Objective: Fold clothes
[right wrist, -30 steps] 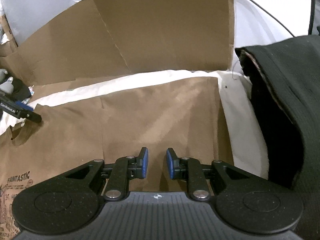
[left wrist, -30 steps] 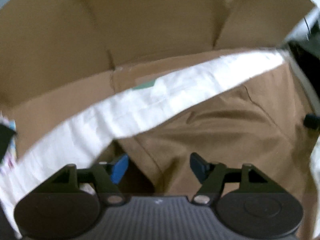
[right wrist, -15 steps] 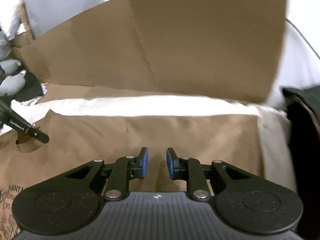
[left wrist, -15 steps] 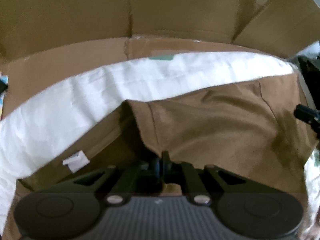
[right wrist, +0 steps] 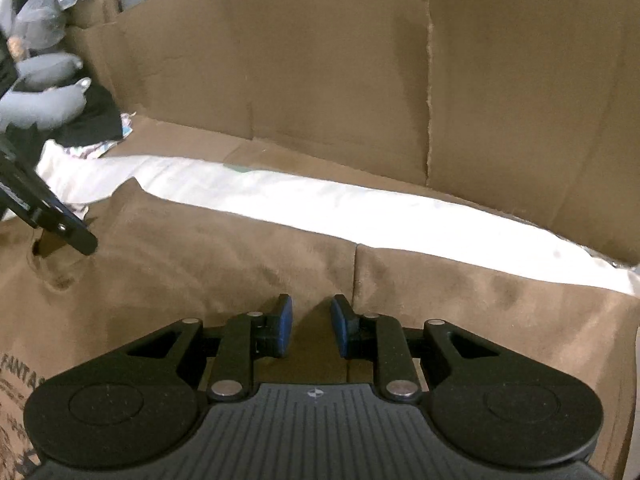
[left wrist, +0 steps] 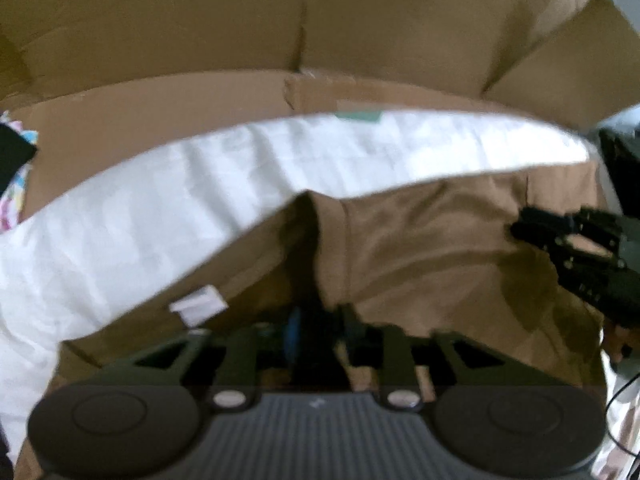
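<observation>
A brown T-shirt (left wrist: 440,248) (right wrist: 240,272) lies spread on a white sheet (left wrist: 200,192) (right wrist: 400,220). My left gripper (left wrist: 320,324) points steeply down at a raised fold near the shirt's collar, beside a white label (left wrist: 198,304). Its jaws are opening; the dark fold runs between the pads, and the blur hides any contact. In the right wrist view the left gripper (right wrist: 76,240) sits at the far left by the neck hole. My right gripper (right wrist: 311,320) (left wrist: 560,240) hovers low over the shirt by a seam, its jaws opening with nothing between them.
Cardboard walls (left wrist: 200,20) (right wrist: 320,60) stand right behind the sheet. A grey-gloved hand (right wrist: 44,96) and dark cloth (right wrist: 96,116) are at the far left. Printed lettering (right wrist: 20,376) marks the shirt's near left part. Colourful fabric (left wrist: 16,184) shows at the left edge.
The left jaws went from wide to shut on the shirt fold, then parted again. The right gripper slid across the shirt, rolled, and its jaws widened a little.
</observation>
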A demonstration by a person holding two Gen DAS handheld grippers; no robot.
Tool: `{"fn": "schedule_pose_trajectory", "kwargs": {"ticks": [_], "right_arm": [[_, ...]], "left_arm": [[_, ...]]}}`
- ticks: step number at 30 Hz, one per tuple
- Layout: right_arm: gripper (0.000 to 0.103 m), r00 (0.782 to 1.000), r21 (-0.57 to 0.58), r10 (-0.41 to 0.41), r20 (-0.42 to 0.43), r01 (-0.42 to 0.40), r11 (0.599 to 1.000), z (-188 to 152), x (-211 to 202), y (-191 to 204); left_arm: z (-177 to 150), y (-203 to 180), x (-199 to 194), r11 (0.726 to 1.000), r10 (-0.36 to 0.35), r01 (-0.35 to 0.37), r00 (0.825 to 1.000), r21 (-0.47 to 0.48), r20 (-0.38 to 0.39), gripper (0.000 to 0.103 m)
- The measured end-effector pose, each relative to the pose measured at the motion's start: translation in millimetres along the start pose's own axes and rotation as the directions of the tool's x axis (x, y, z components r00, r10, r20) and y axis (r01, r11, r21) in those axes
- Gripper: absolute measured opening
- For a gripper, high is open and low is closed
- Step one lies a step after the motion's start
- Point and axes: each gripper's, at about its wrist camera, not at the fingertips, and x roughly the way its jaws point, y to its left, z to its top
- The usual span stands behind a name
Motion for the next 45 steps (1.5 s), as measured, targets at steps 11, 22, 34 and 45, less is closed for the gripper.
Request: {"fn": "schedule_pose_trajectory", "kwargs": {"ticks": [11, 22, 34, 45], "right_arm": [[0.034, 0.999, 0.035, 0.008, 0.04, -0.01, 0.999, -8, -45, 0], [0.035, 0.999, -0.082, 0.037, 0.001, -0.037, 0.996, -14, -57, 41], [0.035, 0.986, -0.299, 0.1, -0.13, -0.135, 0.944, -29, -25, 125], [0.036, 0.966, -0.413, 0.243, -0.086, -0.256, 0.874, 11, -34, 196]], "left_arm": [[-35, 81, -71, 0.982, 0.185, -0.187, 0.978, 0.009, 0.091, 0.053], [-90, 126, -71, 0.966, 0.258, -0.254, 0.959, -0.047, 0.114, 0.043], [-125, 129, -68, 0.959, 0.283, -0.28, 0.938, -0.042, 0.2, 0.042], [-180, 138, -88, 0.961, 0.272, -0.242, 0.919, -0.135, 0.284, 0.041]]}}
